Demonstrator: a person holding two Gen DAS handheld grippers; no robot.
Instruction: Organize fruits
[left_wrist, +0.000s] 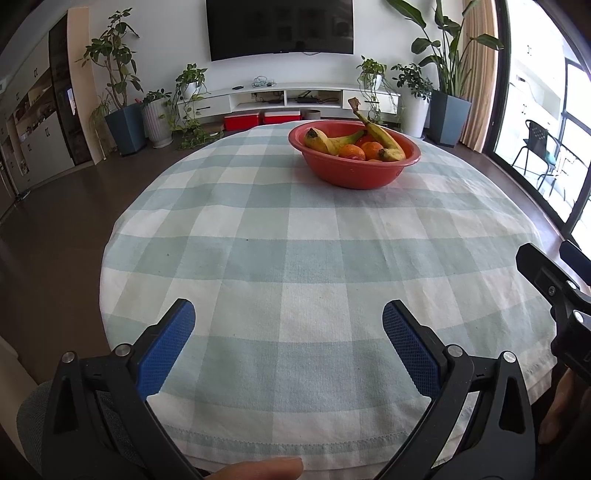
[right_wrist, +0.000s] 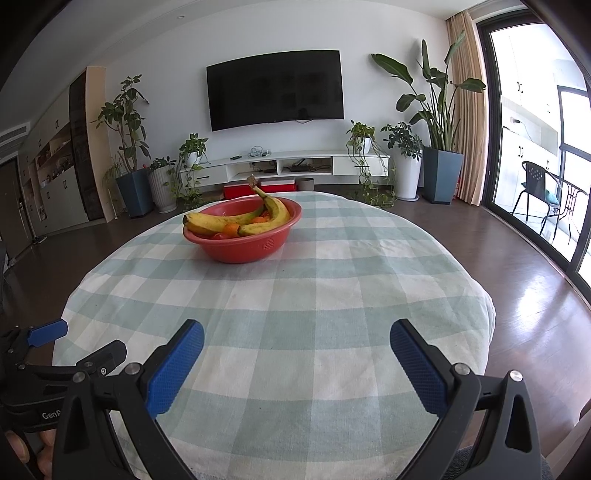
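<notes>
A red bowl (left_wrist: 354, 173) stands on the far part of the round table, holding two bananas (left_wrist: 382, 134) and several oranges (left_wrist: 371, 148). It also shows in the right wrist view (right_wrist: 240, 251), with the bananas (right_wrist: 229, 219) lying across the top. My left gripper (left_wrist: 288, 314) is open and empty, low over the near table edge. My right gripper (right_wrist: 297, 334) is open and empty, also near the front edge. Each gripper shows at the side of the other's view: the right one (left_wrist: 554, 284) and the left one (right_wrist: 70, 343).
The table carries a green-and-white checked cloth (left_wrist: 295, 258). Beyond it are a TV (right_wrist: 275, 90), a low white cabinet (right_wrist: 303, 166), potted plants (right_wrist: 441, 170) and a glass door with a chair (right_wrist: 543, 192) at the right. Dark wooden floor surrounds the table.
</notes>
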